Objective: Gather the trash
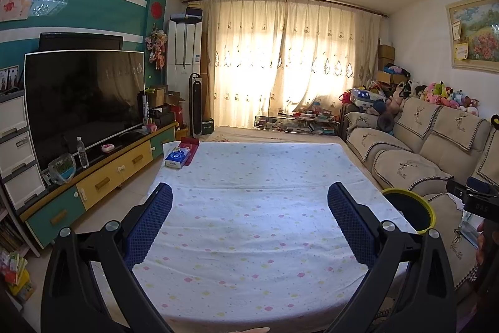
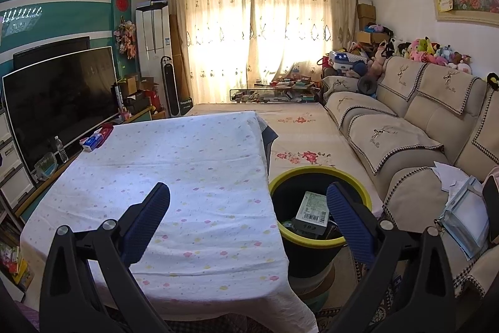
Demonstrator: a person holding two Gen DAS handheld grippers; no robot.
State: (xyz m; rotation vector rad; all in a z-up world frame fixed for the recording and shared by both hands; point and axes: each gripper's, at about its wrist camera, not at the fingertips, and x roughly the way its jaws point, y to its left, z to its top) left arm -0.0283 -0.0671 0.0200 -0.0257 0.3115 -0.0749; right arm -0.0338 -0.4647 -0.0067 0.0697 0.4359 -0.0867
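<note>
A black trash bin with a yellow rim (image 2: 315, 172) stands between the table and the sofa, and a light printed carton (image 2: 312, 209) lies inside it with other dark items. In the left wrist view the bin (image 1: 411, 209) shows at the table's right edge. My right gripper (image 2: 248, 203) is open and empty, its right finger over the bin's mouth and its left finger over the table. My left gripper (image 1: 249, 205) is open and empty above the table with its spotted white cloth (image 1: 249, 208). A blue tissue pack (image 1: 177, 159) lies at the table's far left corner.
A beige sofa (image 2: 405, 139) runs along the right, with papers and a clear bag (image 2: 464, 217) on its near seat. A TV (image 1: 84, 95) on a low cabinet (image 1: 103, 177) lines the left wall. A cluttered glass table (image 1: 296, 122) stands by the curtains.
</note>
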